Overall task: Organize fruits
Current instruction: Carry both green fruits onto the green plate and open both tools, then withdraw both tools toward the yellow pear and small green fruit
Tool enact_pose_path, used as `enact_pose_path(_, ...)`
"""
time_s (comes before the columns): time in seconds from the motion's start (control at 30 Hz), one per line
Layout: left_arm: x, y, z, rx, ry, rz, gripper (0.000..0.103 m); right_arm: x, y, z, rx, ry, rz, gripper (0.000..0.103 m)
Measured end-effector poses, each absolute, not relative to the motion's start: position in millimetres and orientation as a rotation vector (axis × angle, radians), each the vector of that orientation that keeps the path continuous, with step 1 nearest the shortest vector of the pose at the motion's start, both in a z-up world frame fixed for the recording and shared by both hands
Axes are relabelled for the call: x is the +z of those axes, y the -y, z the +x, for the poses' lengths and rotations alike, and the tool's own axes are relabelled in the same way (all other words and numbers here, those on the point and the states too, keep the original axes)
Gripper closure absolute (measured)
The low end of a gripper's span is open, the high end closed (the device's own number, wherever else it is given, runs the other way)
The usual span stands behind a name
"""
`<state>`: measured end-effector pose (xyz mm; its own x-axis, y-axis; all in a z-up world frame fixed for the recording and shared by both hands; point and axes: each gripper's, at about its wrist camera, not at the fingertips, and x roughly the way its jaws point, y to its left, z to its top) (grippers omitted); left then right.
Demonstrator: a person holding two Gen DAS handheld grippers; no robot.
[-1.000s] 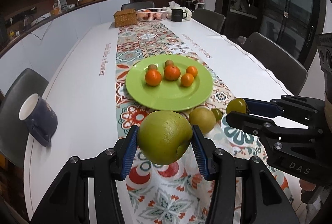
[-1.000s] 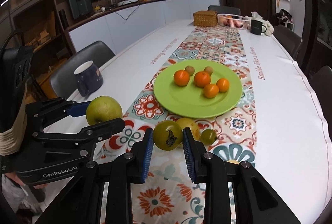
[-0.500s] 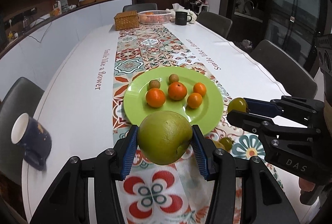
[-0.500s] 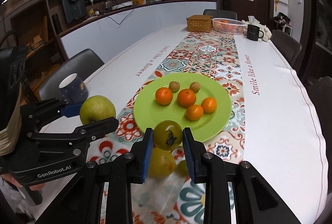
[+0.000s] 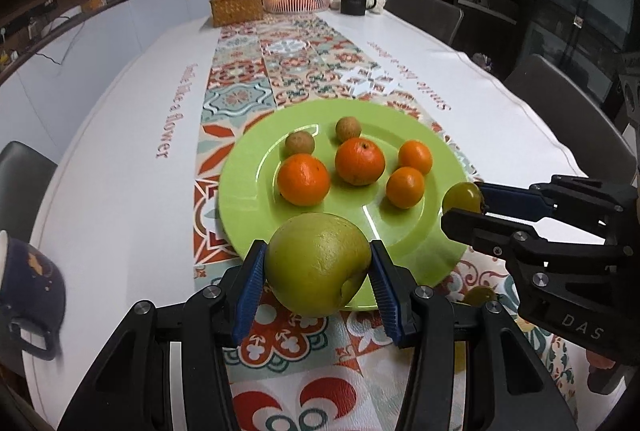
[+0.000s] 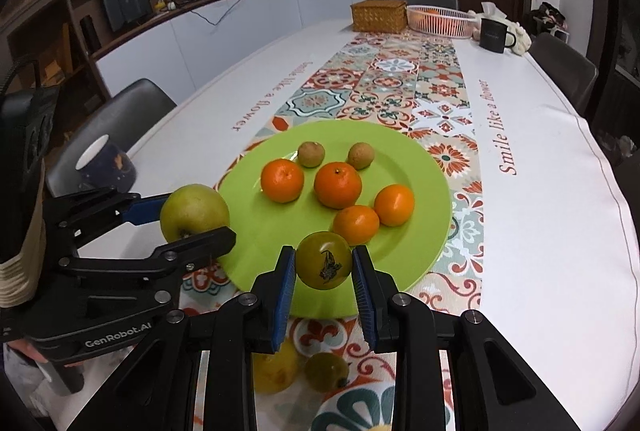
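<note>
Left wrist view. The left gripper has its fingers closed on a large green apple. Over the last second the green plate has drawn from well ahead to directly beneath the apple's far side, so both fruits now appear carried over its near rim, ready for release. The apple is nearly round, with no marked long axis; a dimple, its stalk or blossom end, faces lower right towards the camera. The right gripper, at right, holds a small green tomato.

Right wrist view. The right gripper grips the tomato by its sides; its dark calyx scar faces the camera, and the fruit hangs above the plate's near edge. Two more fruits lie on the table below, so sorting is judged unfinished.
</note>
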<state>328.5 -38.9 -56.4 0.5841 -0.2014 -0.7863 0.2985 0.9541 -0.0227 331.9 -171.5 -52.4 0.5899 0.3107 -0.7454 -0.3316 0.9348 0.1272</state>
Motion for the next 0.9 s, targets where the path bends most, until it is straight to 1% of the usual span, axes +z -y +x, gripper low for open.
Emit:
enact_pose_path(0.17,-64,40,337,-0.296,-0.927,0.113,0.053,-60,170,341,0.374,-0.879,-0.031,0.073)
enact_pose_path(0.2,-62,39,336,-0.29,-0.918,0.112,0.048,-60,170,342,0.373,-0.877,-0.03,0.073)
enact_pose_path(0.23,-59,37,335,-0.28,-0.901,0.109,0.04,-60,170,342,0.369,-0.875,-0.03,0.073)
enact_pose_path(0.3,-53,33,332,-0.261,-0.873,0.105,0.037,-59,172,342,0.356,-0.868,-0.025,0.062)
enact_pose_path(0.33,-50,31,330,-0.256,-0.866,0.104,0.037,-57,173,340,0.35,-0.86,-0.022,0.061)
enact_pose_path(0.57,-33,28,298,-0.228,-0.81,0.121,0.032,-40,180,314,0.312,-0.8,-0.05,0.061)
enact_pose_path(0.73,-14,31,269,-0.225,-0.759,0.137,0.026,-23,184,286,0.318,-0.75,-0.085,0.061)
enact_pose_path(0.77,-11,32,264,-0.226,-0.747,0.138,0.025,-20,186,281,0.316,-0.739,-0.088,0.06)
enact_pose_path(0.83,-3,34,252,-0.227,-0.718,0.148,0.021,-11,190,270,0.31,-0.712,-0.091,0.051)
enact_pose_path(0.9,4,37,241,-0.229,-0.689,0.162,0.019,-3,194,258,0.305,-0.68,-0.096,0.05)
